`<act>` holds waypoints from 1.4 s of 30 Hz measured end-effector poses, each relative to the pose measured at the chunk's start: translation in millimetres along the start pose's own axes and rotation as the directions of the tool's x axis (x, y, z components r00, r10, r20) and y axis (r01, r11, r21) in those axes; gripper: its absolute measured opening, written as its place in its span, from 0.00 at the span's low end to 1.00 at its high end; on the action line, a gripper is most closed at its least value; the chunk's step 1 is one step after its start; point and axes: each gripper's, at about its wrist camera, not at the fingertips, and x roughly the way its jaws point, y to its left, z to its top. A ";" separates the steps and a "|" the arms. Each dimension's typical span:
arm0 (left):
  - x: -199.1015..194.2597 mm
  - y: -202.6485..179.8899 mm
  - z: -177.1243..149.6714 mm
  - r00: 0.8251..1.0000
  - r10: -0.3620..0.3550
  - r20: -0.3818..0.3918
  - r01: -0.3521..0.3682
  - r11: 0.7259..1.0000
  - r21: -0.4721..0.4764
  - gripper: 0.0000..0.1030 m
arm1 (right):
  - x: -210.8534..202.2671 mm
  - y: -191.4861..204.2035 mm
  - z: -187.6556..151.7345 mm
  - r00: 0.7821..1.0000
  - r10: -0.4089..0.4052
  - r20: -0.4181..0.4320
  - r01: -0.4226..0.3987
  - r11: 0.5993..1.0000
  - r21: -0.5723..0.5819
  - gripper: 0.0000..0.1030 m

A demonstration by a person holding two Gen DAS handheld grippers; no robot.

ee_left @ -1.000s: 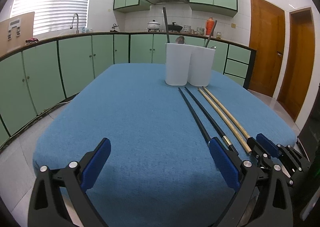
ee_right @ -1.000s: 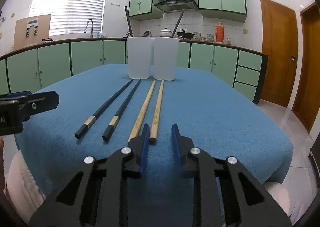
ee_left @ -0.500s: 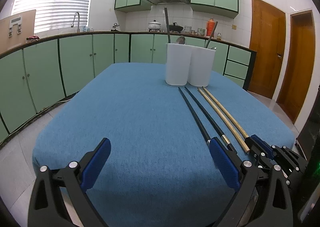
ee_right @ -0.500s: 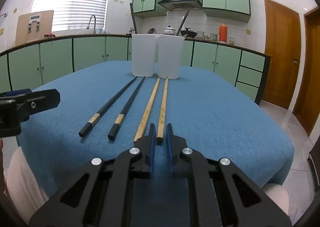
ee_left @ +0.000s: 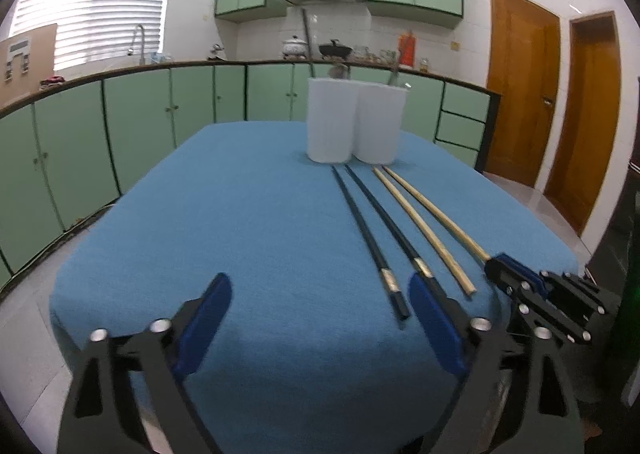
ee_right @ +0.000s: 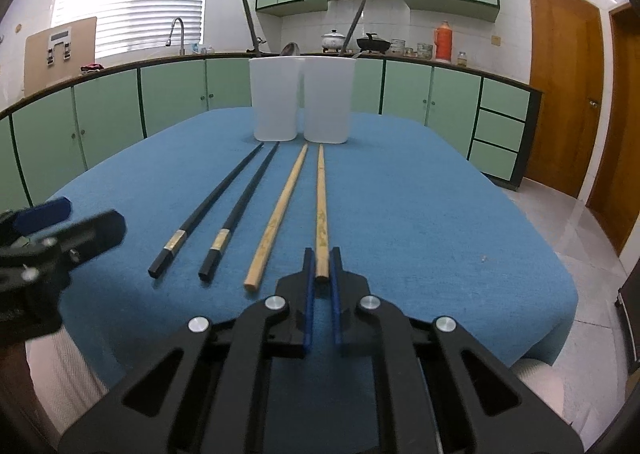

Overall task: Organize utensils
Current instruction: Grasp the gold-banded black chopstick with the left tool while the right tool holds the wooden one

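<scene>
Two black chopsticks (ee_right: pixel 218 206) and two wooden chopsticks (ee_right: pixel 276 214) lie side by side on the blue tablecloth (ee_right: pixel 400 214), pointing at two white holders (ee_right: pixel 300 98) at the far end. My right gripper (ee_right: pixel 322 254) is shut on the near end of the rightmost wooden chopstick (ee_right: pixel 321 198), which rests on the cloth. My left gripper (ee_left: pixel 320 290) hovers over the table's near edge with its jaws closing. The near tip of the left black chopstick (ee_left: pixel 368 230) lies just inside its right finger (ee_left: pixel 432 314), untouched. The right gripper (ee_left: pixel 500 266) shows at the right of the left wrist view.
Dark utensil handles (ee_right: pixel 250 26) stick up out of the holders. Green cabinets (ee_right: pixel 100 114) and a counter ring the table behind and on the left. Wooden doors (ee_right: pixel 560 94) stand on the right. The cloth's near edge drops off just under both grippers.
The right jaws have closed from a narrow gap onto the end of the rightmost wooden chopstick. The left jaws have drawn slightly closer, and the black chopsticks' near ends now show beside the right finger.
</scene>
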 end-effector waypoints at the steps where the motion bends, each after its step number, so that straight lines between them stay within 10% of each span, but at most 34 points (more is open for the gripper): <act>1: 2.5 -3.7 -0.9 1.000 -0.012 -0.012 0.012 1.000 0.002 0.76 | -0.4 -1.7 0.0 1.000 0.000 0.000 0.000 1.000 0.004 0.06; 16: 22.6 -38.4 -20.8 0.998 0.049 0.051 -0.051 0.998 0.038 0.49 | -5.6 -21.4 -5.8 1.000 0.012 0.021 -0.013 0.999 0.029 0.06; 24: 25.6 -43.1 -18.9 0.997 0.067 0.044 -0.068 0.998 0.016 0.07 | -8.7 -26.4 -6.3 0.999 0.020 0.026 -0.021 0.999 0.039 0.06; 42: 12.7 -38.1 1.7 0.997 0.058 0.045 -0.058 0.998 -0.004 0.06 | -26.5 -27.6 7.0 0.997 0.005 0.071 -0.006 1.000 0.018 0.06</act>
